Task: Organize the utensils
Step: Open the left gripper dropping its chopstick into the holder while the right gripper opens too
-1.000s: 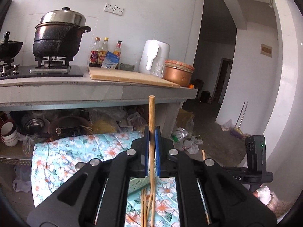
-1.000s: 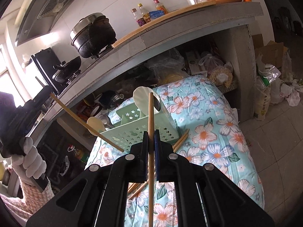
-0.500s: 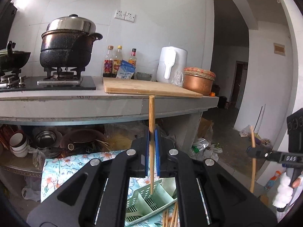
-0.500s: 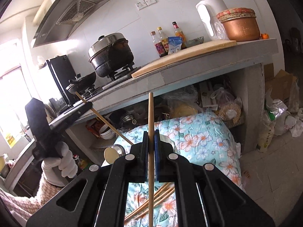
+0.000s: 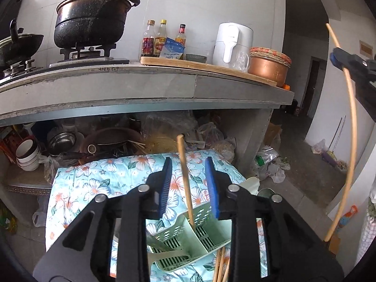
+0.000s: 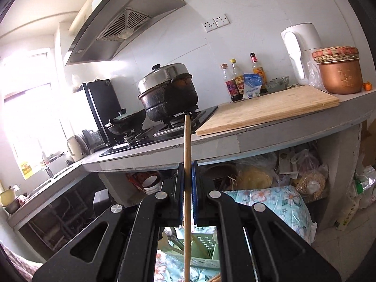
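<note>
My left gripper (image 5: 189, 185) is open above a pale green slotted utensil basket (image 5: 199, 239) on a floral cloth. A wooden chopstick (image 5: 185, 178) stands loose between the jaws, its lower end in a basket compartment. More chopsticks (image 5: 222, 265) lie on the cloth beside the basket. A pale spoon (image 5: 164, 256) lies in the basket. My right gripper (image 6: 187, 183) is shut on another wooden chopstick (image 6: 187, 145), held upright; it shows at the right edge of the left wrist view (image 5: 351, 108). The basket (image 6: 202, 249) shows below it.
A floral-covered low surface (image 5: 98, 178) stands before a concrete counter (image 5: 141, 87) with a black pot (image 5: 91, 18), bottles (image 5: 162, 37), cutting board (image 6: 268, 108) and copper pot (image 6: 338, 75). Bowls and pans (image 5: 30, 150) crowd the shelf under the counter.
My left gripper has opened and let go of its chopstick, which now stands in the basket. My right gripper has risen with its chopstick and tilted up toward the counter.
</note>
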`<state>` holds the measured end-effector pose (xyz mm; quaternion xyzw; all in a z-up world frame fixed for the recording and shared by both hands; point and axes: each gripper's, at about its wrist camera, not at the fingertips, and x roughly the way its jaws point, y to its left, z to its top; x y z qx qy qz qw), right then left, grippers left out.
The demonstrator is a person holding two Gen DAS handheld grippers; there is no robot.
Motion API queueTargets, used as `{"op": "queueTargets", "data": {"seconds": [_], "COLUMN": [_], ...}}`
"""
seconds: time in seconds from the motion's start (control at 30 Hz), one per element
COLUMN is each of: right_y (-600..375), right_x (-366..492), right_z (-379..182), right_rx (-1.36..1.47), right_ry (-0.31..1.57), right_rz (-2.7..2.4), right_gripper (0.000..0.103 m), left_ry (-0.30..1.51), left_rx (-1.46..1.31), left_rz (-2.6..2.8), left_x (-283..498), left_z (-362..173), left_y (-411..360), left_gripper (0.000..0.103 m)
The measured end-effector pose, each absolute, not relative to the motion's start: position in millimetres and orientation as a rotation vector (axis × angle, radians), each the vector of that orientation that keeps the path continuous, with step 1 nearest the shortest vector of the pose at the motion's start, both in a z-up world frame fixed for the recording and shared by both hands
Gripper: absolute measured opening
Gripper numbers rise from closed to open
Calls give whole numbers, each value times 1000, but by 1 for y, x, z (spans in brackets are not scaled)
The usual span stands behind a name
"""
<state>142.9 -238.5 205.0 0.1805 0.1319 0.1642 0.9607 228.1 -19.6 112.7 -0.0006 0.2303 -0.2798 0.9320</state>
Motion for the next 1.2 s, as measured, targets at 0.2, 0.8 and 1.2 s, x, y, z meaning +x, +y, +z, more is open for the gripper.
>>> {"op": "queueTargets", "data": {"seconds": [0.2, 0.8, 1.2], "right_y": [-225, -176, -218], "right_x": [184, 267, 178], "right_z": [210, 127, 168], "right_rx": [376, 224, 300], "right_ry": [237, 422, 259], "right_rz": [338, 261, 256], "right_gripper": [6, 29, 57], "left_ry": [411, 634, 703], "left_rx": [-45, -209, -165], "left_rz": [-543, -610, -622], "left_x": [207, 124, 125], "left_z": [125, 34, 0], "left_y": [2, 72, 57], "left_gripper": [41, 61, 62]}}
